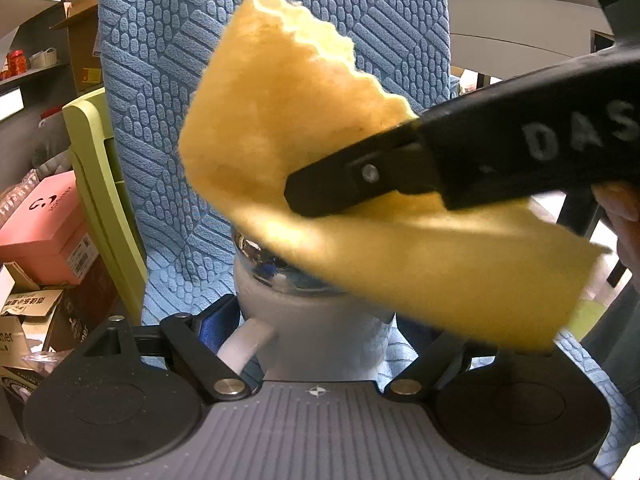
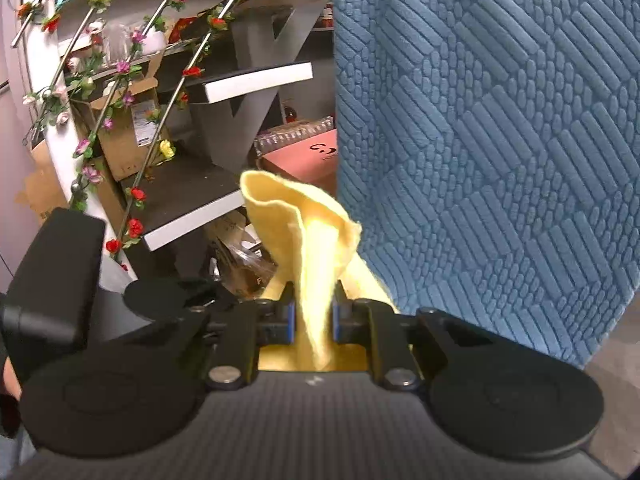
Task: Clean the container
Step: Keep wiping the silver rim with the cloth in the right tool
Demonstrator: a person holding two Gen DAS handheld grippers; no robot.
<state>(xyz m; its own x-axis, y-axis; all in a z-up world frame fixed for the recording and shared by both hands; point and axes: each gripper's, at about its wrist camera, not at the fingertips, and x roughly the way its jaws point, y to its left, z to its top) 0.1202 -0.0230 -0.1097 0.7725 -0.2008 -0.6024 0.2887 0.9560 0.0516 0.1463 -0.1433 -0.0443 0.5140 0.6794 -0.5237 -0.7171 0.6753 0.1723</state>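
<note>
Here, the right gripper (image 2: pixel 314 314) is angled across the left gripper's view, its jaws clenched on a fuzzy yellow cloth (image 1: pixel 280 128) with a scalloped edge. The left gripper (image 1: pixel 320 344) grasps a smooth white mug (image 1: pixel 316 332) with a shiny interior, above a textured blue mat (image 1: pixel 168 80).

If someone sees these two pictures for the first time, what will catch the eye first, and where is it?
First comes the fluffy yellow cleaning cloth, filling the middle of the left wrist view and pinched by the right gripper. Behind it hangs a blue textured fabric, which covers the right side of the right wrist view. Low in the left wrist view, the left gripper holds a white mug with a shiny metal rim.
</note>
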